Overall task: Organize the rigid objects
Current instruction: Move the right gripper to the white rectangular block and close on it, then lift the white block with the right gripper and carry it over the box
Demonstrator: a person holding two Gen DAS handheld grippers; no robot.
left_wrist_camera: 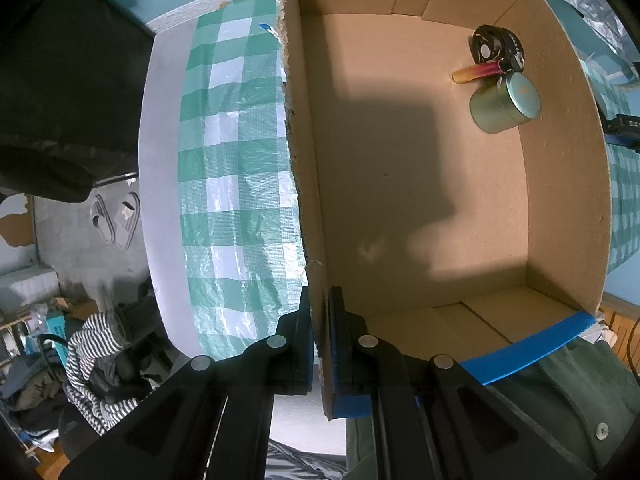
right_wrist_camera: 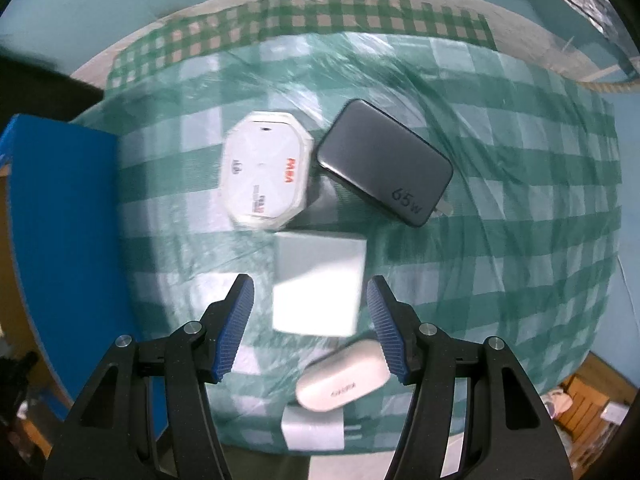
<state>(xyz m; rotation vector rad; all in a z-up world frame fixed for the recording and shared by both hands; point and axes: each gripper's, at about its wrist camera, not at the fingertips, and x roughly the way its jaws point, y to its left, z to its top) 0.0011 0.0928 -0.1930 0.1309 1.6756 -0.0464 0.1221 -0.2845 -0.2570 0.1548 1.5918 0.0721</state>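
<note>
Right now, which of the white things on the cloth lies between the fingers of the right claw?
The plain white box; the octagonal case and oval case lie outside.

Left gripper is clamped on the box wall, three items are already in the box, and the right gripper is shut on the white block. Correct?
Not quite. The right gripper is open: in the right wrist view its fingers straddle the white block without touching it. The rest holds: the left gripper is clamped on the box wall, and three items sit inside.
</note>
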